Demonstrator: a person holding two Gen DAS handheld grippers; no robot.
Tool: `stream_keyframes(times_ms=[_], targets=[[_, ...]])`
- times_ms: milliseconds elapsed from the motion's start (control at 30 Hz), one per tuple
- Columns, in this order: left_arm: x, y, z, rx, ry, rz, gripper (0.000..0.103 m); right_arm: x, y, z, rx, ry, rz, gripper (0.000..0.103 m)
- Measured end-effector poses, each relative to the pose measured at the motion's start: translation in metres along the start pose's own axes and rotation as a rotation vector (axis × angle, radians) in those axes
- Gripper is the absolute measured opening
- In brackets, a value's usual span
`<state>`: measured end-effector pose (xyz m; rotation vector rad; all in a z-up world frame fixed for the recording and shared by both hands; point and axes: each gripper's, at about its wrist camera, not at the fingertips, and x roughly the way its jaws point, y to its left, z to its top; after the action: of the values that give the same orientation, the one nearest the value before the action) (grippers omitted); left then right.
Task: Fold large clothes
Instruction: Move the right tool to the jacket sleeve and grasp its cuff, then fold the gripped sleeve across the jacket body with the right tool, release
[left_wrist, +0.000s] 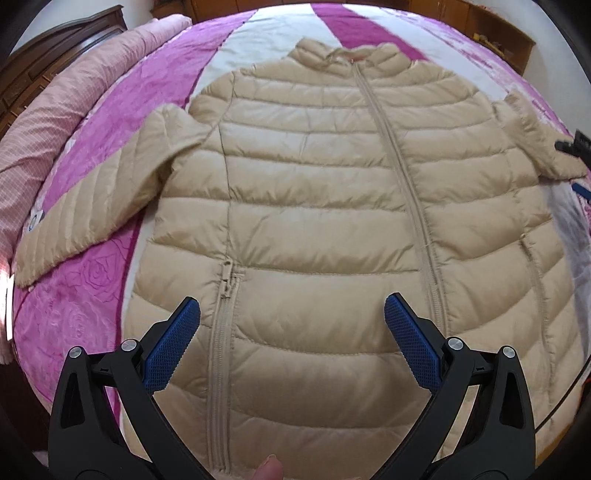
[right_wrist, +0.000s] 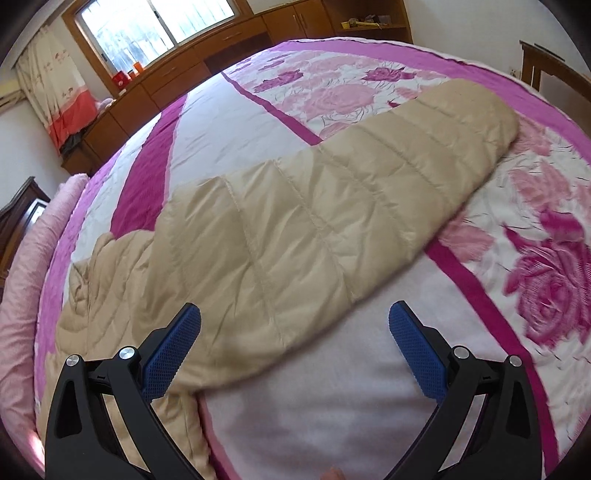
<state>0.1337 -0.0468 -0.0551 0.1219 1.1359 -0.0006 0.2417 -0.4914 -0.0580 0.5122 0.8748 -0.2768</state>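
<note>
A beige quilted puffer jacket (left_wrist: 314, 192) lies face up and zipped on the bed, collar far from me, hem near me. Its left sleeve (left_wrist: 92, 206) stretches out toward the lower left. My left gripper (left_wrist: 291, 306) hovers open above the hem, a pocket zipper (left_wrist: 223, 317) by its left finger. In the right wrist view the jacket's other sleeve (right_wrist: 332, 206) lies spread diagonally across the bedspread, cuff at the upper right. My right gripper (right_wrist: 293, 314) is open just above the sleeve's lower edge, nothing between its pads. The other gripper's tip (left_wrist: 576, 146) shows at the right edge of the left wrist view.
The bed carries a pink, magenta and white floral bedspread (right_wrist: 535, 266). A rolled pink quilt (left_wrist: 44, 122) lies along the left side by a dark headboard (left_wrist: 55, 48). Wooden cabinets (right_wrist: 184, 70) and a window (right_wrist: 155, 26) stand beyond the bed. A wooden chair (right_wrist: 543, 70) is at right.
</note>
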Motion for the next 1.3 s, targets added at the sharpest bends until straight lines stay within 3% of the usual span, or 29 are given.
stream_keyframes(times_ms=[167,233,333,400,433,467,533,800,1000,1300], targets=[[0.012,-0.002,-0.004,-0.003,0.028,0.001,0.099,0.025,-0.01,0.011,0.098,-0.008,-0.001,0.098],[0.015,0.002,-0.006,-0.03,0.041,-0.021,0.099,0.03,-0.02,0.013,0.16,-0.016,0.008,0.092],[0.018,0.005,-0.01,-0.037,0.045,-0.04,0.099,0.028,-0.035,0.013,0.229,-0.058,-0.008,0.056],[0.019,0.002,-0.013,-0.019,0.042,-0.031,0.099,0.026,-0.041,0.012,0.236,-0.061,0.011,0.045],[0.02,0.0,-0.014,-0.006,0.041,-0.021,0.099,0.023,-0.044,0.011,0.224,-0.062,0.033,0.028],[0.02,-0.001,-0.015,0.002,0.041,-0.014,0.099,0.02,-0.045,0.011,0.214,-0.061,0.051,0.018],[0.022,-0.003,-0.017,0.007,0.049,0.003,0.1,0.007,-0.046,0.011,0.19,-0.083,0.097,0.009],[0.017,-0.002,-0.02,0.026,0.084,-0.005,0.1,-0.056,-0.015,0.011,0.051,-0.176,0.218,0.005],[-0.002,0.003,-0.022,0.052,0.04,0.021,0.1,-0.106,0.032,0.006,-0.062,-0.223,0.32,0.005],[-0.041,0.044,-0.019,0.016,-0.058,0.057,0.1,-0.126,0.146,-0.029,-0.264,-0.15,0.423,0.005]])
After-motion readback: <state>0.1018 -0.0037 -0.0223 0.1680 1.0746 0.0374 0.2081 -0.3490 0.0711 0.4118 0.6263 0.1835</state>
